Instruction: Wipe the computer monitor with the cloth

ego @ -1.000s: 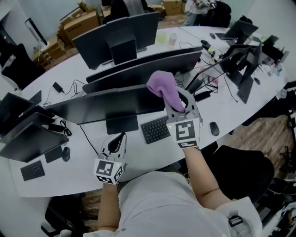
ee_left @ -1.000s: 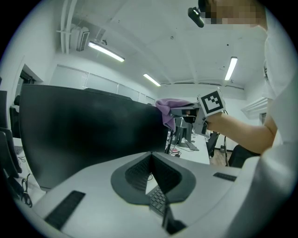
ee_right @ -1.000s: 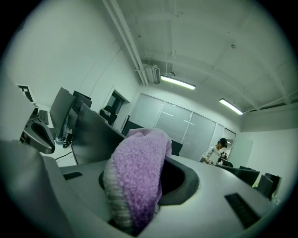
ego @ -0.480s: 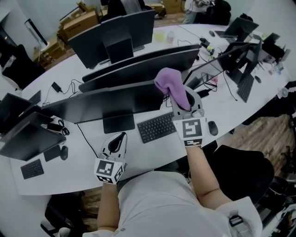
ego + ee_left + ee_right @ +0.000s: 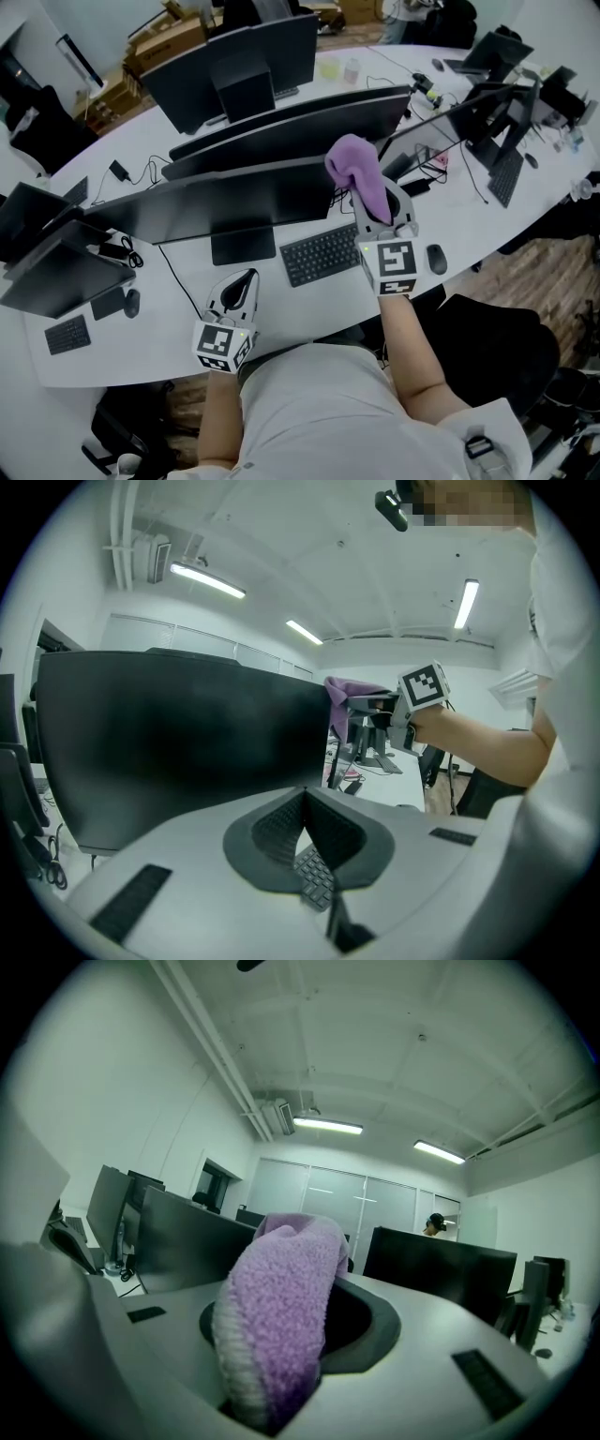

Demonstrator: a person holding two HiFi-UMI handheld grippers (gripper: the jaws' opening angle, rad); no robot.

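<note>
The wide dark monitor (image 5: 225, 202) stands across the white desk in front of me; in the left gripper view the monitor (image 5: 178, 742) shows its black screen. My right gripper (image 5: 380, 202) is shut on a purple cloth (image 5: 356, 169), held up at the monitor's upper right end. The cloth (image 5: 281, 1307) bulges from between the jaws and hides their tips. From the left I see the cloth (image 5: 352, 691) beside the screen's right edge. My left gripper (image 5: 246, 279) rests low over the desk in front of the monitor stand, jaws shut and empty, and stays shut in its own view (image 5: 303, 799).
A black keyboard (image 5: 322, 253) and a mouse (image 5: 436, 259) lie under the right gripper. More monitors (image 5: 291, 131) stand behind, an open laptop (image 5: 56, 272) and a small keyboard (image 5: 67, 334) at the left. Cables cross the desk. A black chair (image 5: 487, 337) is at my right.
The right gripper has carried the cloth a little to the right, along the monitor's top towards its right end. The left gripper has stayed where it was.
</note>
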